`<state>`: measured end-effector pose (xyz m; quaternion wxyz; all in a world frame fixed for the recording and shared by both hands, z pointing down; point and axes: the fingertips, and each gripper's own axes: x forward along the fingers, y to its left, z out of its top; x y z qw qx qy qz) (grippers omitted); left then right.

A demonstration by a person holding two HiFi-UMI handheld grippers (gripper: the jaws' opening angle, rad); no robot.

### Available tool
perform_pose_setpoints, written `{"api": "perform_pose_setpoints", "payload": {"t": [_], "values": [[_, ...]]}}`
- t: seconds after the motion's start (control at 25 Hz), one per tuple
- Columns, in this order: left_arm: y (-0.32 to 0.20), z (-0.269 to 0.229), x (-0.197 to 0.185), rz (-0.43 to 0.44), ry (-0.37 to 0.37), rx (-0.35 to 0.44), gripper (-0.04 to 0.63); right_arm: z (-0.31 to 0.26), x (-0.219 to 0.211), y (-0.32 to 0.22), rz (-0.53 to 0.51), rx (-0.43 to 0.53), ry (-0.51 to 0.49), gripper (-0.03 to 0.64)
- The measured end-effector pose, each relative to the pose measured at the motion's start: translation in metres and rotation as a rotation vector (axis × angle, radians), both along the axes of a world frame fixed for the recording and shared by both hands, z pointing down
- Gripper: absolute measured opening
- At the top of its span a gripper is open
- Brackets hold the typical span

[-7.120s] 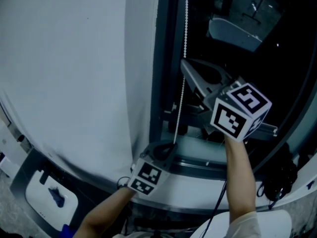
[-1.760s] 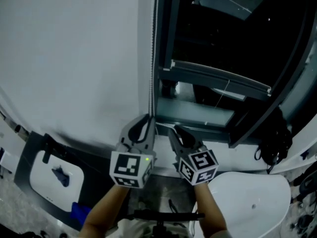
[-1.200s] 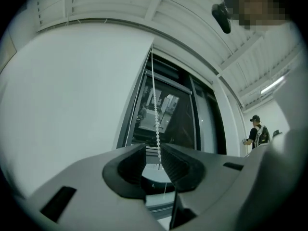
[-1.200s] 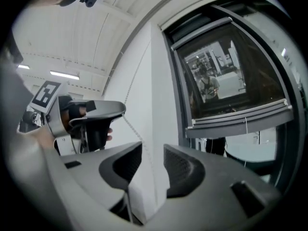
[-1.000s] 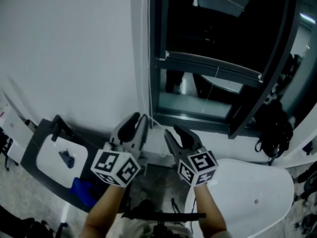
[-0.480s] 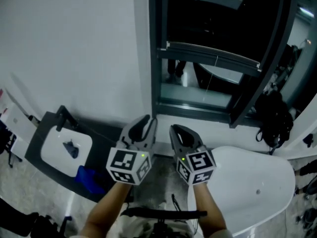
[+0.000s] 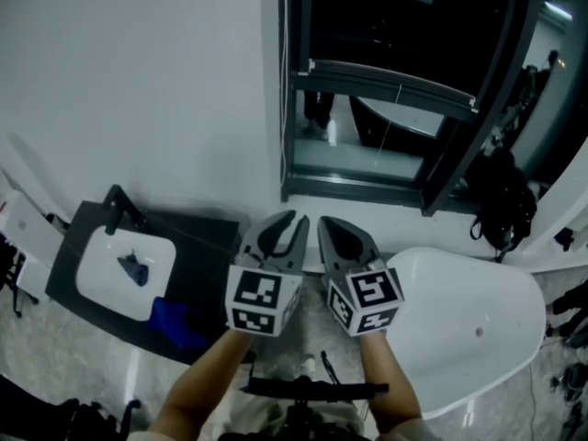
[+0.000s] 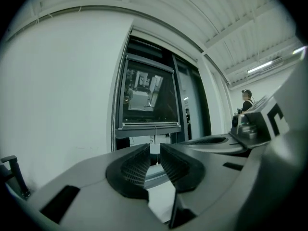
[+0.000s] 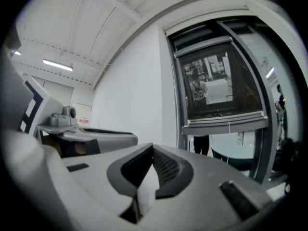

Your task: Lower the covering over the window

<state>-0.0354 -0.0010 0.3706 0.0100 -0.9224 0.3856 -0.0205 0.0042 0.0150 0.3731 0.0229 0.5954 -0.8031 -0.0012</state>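
The dark window blind (image 7: 404,35) hangs at the far side, its grey bottom rail (image 7: 393,84) low over a strip of bare glass. Both claws are near, side by side and well apart from it. The left gripper (image 7: 288,226) stands narrowly parted and empty. The right gripper (image 7: 336,235) has just been closing, its jaws together on nothing.

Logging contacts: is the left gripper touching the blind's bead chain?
Apart. The left gripper view shows the bead chain hanging beside the window, well beyond the left gripper, which holds nothing.
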Motion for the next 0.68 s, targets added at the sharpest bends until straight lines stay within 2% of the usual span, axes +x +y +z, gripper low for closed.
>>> {"api": "perform_pose_setpoints", "payload": {"t": [0.12,0.24,0.68], "values": [[0.006,0.003,-0.006,0.015,0.007,-0.009,0.078,-0.001,-0.007,0.006,0.018,0.001,-0.001,0.015],[0.012,0.004,-0.012,0.028,0.01,-0.009,0.021,0.0,-0.015,0.012,0.033,-0.001,-0.003,0.015],[0.019,0.014,-0.023,0.052,-0.005,-0.034,0.018,0.0,-0.031,0.023,0.065,-0.007,0.02,0.015]]}}
